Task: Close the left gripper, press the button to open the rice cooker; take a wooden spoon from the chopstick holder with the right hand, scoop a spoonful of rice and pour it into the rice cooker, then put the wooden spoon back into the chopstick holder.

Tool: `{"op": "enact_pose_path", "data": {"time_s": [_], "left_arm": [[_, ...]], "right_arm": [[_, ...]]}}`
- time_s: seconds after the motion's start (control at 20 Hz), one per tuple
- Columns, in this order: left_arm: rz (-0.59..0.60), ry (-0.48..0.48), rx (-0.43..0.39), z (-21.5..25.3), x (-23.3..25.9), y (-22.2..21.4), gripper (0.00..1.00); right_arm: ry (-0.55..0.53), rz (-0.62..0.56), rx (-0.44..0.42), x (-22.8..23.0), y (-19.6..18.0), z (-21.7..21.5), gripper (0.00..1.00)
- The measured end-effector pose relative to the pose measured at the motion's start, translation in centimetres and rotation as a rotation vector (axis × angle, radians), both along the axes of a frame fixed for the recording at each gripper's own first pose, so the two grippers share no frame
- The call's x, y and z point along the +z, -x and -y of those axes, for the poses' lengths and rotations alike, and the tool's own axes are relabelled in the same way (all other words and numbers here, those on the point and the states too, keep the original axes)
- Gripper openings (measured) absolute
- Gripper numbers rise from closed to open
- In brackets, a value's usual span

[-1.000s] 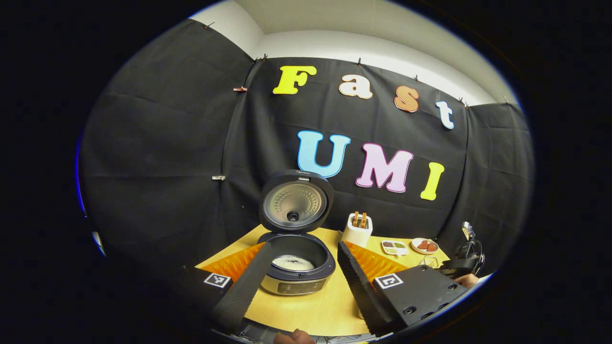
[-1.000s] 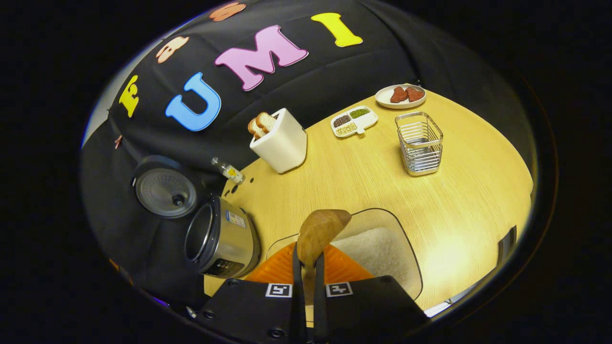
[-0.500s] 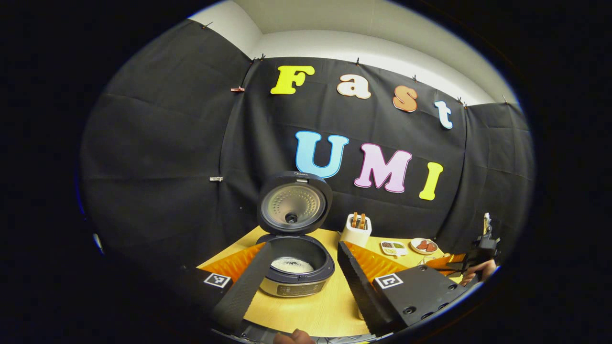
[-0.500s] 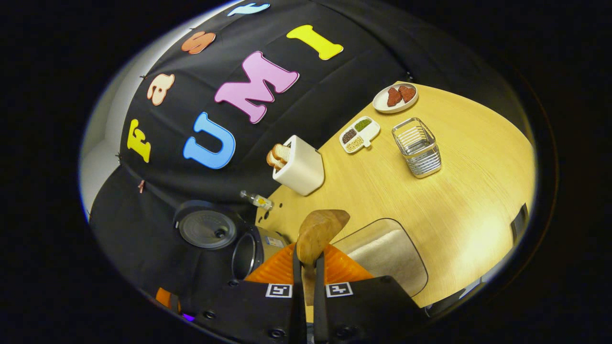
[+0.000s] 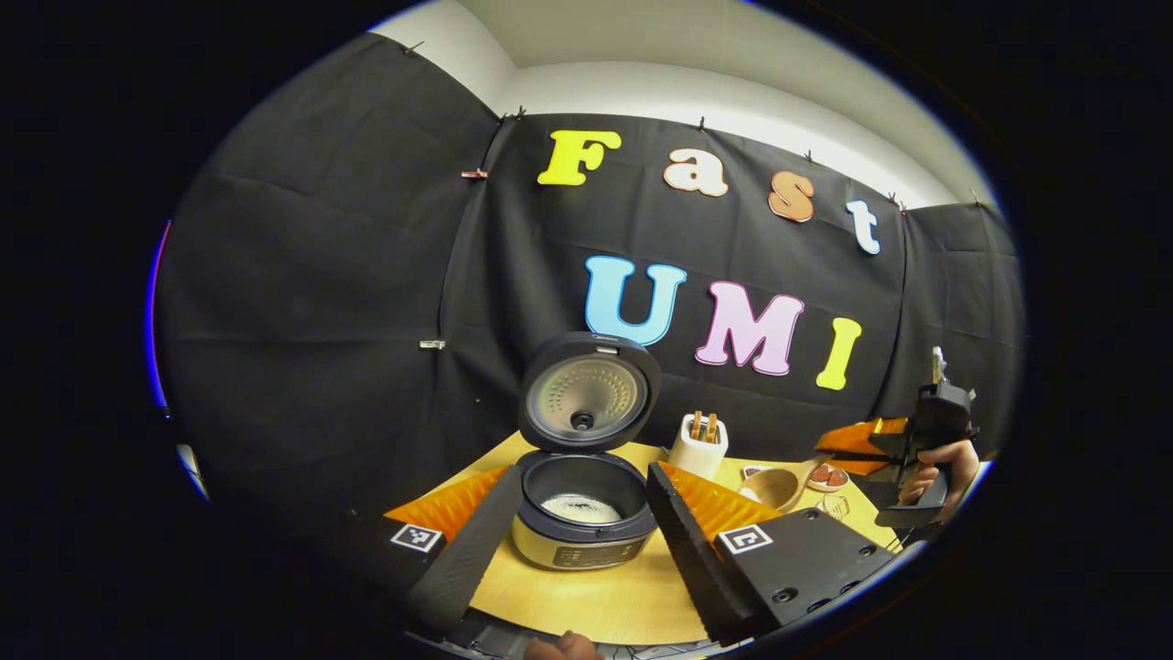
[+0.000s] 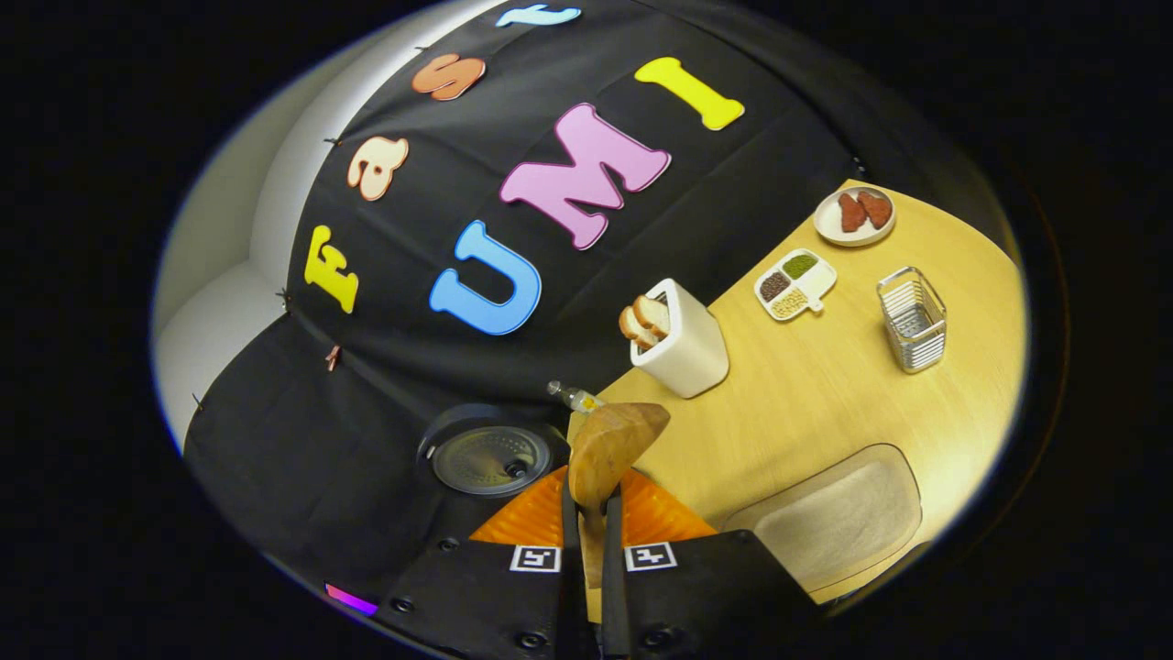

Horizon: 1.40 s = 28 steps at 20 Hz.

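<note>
The rice cooker (image 5: 583, 518) stands open in front of my left gripper (image 5: 582, 477), lid (image 5: 589, 394) upright and white rice in its pot. That gripper's jaws are spread wide and hold nothing. At the right of the left gripper view a hand (image 5: 935, 463) carries my right gripper (image 5: 866, 449), which holds the wooden spoon (image 5: 777, 486) out toward the cooker. In the right gripper view my right gripper (image 6: 591, 500) is shut on the handle of the spoon (image 6: 609, 445); I cannot tell what the spoon's bowl carries. The cooker's lid (image 6: 490, 458) lies beyond it to the left. The wire chopstick holder (image 6: 912, 316) stands on the table.
A clear container of rice (image 6: 838, 522) sits at the near edge of the wooden table (image 6: 825, 403). A white toaster (image 6: 678, 344) with bread, a small bottle (image 6: 573, 397), a divided dish of beans (image 6: 794, 282) and a plate (image 6: 854, 215) line the back.
My right gripper has lifted the spoon away from the rice container and swung left toward the cooker. The left gripper has barely shifted and stays open.
</note>
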<state>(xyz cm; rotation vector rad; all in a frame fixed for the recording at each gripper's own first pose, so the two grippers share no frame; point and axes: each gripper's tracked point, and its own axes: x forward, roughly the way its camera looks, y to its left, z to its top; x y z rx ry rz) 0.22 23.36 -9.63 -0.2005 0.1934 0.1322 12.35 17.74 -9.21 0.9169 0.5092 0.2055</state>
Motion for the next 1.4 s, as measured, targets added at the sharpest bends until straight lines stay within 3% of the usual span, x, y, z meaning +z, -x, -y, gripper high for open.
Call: {"op": "enact_pose_path", "data": {"time_s": [0.2,0.4,0.7,0.9,1.4], "left_arm": [[0.011,0.002,0.028,-2.0,-0.1,0.9,0.94],[0.019,0.002,0.052,-3.6,0.1,1.7,0.94],[0.023,0.012,0.099,-6.0,-0.3,2.9,0.94],[0.025,0.023,0.118,-6.9,-0.5,3.3,0.94],[0.032,0.034,0.146,-8.7,-0.6,3.0,0.94]], "right_arm": [[0.012,0.013,0.057,0.2,-3.1,-6.1,0.11],[0.120,0.030,0.116,-1.1,-5.9,-11.8,0.11],[0.396,0.085,0.219,-3.8,-8.3,-18.3,0.11],[0.631,0.203,0.303,-3.1,-8.4,-21.0,0.11],[1.076,0.537,0.509,-2.8,-6.7,-25.9,0.11]]}}
